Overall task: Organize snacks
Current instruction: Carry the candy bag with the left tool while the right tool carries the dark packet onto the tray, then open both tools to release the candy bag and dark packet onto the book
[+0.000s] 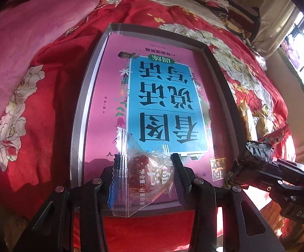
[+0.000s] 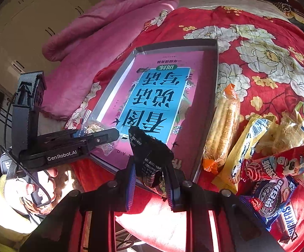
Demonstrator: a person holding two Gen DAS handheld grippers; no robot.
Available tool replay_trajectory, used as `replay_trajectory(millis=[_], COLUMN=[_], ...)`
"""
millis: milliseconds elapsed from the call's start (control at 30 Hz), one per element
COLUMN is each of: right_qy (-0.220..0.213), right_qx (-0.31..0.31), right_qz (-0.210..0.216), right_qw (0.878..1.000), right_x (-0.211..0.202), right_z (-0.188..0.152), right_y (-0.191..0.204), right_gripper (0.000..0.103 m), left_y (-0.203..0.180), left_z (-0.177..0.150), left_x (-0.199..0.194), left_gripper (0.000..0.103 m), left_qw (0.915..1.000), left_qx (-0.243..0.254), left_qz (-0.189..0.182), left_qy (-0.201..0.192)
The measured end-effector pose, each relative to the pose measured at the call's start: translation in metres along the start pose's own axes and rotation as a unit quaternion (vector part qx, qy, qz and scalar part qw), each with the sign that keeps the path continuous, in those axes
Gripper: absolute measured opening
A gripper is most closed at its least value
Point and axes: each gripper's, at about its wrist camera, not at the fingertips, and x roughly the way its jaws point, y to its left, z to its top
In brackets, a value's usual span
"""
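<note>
Snacks, left wrist view: left tongs (image 1: 146,172) clamp a clear-wrapped red snack (image 1: 145,174) over near edge of grey tray (image 1: 82,105) lined with a pink-blue book (image 1: 164,96), tray on red floral quilt (image 1: 47,88) on bed. Right wrist view: right tongs (image 2: 149,174) grip a black-wrapped snack (image 2: 149,147) at tray's near edge; loose snack pile (image 2: 267,157) on quilt just right of tray, Snickers bar (image 2: 287,220) nearest

Both wrist views low, close, forward over one shared tray (image 1: 78,113).
</note>
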Motion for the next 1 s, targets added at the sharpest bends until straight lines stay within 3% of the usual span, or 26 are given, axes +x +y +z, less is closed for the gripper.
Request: replay_trajectory(millis=[500, 1000], right_qy=[0.024, 0.024], right_qx=[0.004, -0.005], right_qz=[-0.011, -0.008], right_qw=[1.000, 1.000], right_x=[0.024, 0.016], right_z=[0.005, 0.005], right_y=[-0.005, 0.000], right_gripper=[0.026, 0.026], left_y=[0.004, 0.006], left_z=[-0.002, 0.002], left_x=[0.008, 0.009], left_gripper=[0.046, 0.046], left_qw=[0.9999, 0.9997], left_qx=[-0.007, -0.017], left_qz=[0.011, 0.019], left_qy=[0.003, 0.002])
